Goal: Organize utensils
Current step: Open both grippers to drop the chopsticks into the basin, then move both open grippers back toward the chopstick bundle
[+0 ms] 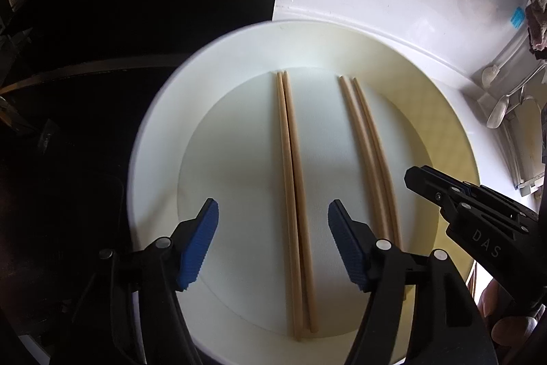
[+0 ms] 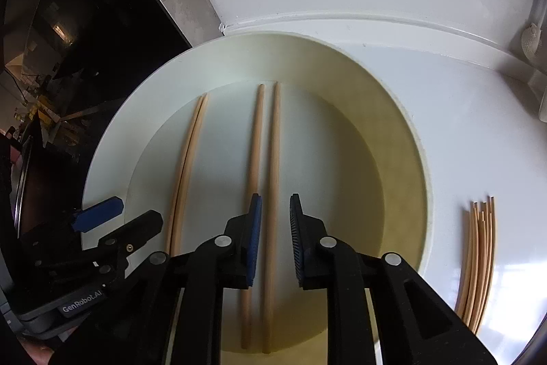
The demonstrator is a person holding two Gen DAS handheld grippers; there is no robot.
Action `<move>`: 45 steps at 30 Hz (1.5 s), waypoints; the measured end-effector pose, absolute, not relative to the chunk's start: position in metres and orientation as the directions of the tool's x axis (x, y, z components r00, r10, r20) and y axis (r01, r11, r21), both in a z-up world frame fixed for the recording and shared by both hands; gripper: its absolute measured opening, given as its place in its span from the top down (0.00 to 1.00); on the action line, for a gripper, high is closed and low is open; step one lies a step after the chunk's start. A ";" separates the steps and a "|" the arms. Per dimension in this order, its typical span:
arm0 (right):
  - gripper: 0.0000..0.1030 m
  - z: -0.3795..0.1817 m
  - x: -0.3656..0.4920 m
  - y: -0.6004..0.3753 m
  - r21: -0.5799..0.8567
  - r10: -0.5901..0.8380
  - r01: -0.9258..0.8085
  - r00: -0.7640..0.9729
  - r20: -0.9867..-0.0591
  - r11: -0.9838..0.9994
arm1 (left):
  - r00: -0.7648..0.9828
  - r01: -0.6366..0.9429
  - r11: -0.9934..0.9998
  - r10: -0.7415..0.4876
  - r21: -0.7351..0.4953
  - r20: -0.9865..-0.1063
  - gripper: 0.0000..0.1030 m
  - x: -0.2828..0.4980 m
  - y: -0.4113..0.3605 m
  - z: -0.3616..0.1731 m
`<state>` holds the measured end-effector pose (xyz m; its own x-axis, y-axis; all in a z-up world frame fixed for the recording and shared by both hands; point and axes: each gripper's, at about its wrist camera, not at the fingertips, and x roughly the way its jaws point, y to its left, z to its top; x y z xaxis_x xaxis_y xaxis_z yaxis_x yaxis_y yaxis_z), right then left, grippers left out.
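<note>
A white round plate [image 1: 154, 142] [image 2: 112, 142] lies on a white counter with two pairs of wooden chopsticks on it, side by side. My left gripper [image 1: 273, 202] hangs open above the left pair [image 1: 290, 177], one blue pad on each side and well clear of the wood. My right gripper [image 2: 274, 195] stands over the right pair [image 2: 273, 142] with a narrow gap between its jaws. One stick of that pair runs between the pads untouched; the other passes under the left finger [image 2: 251, 238]. The left pair [image 2: 184, 177] and the left gripper [image 2: 102, 211] also show in the right wrist view.
A loose bundle of several more chopsticks [image 2: 478, 262] lies on the white counter [image 2: 461, 125] right of the plate. A spoon [image 1: 497, 113] rests near the right edge. A dark glossy surface [image 1: 102, 23] borders the counter on the left, close to the plate's rim.
</note>
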<state>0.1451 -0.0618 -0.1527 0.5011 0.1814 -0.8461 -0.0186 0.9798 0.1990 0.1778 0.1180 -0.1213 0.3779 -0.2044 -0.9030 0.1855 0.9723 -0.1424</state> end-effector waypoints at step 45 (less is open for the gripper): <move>0.42 -0.131 -0.068 -0.296 0.163 0.145 -0.027 0.615 -0.775 0.986 | 0.526 0.160 0.986 -0.123 -0.044 -0.841 0.08 -0.024 -0.070 -0.063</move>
<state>-0.0675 -0.2961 -0.1309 0.6155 0.1447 -0.7747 -0.0272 0.9863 0.1627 -0.0237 -0.0697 -0.0628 0.5261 -0.1234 -0.8414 0.1603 0.9861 -0.0444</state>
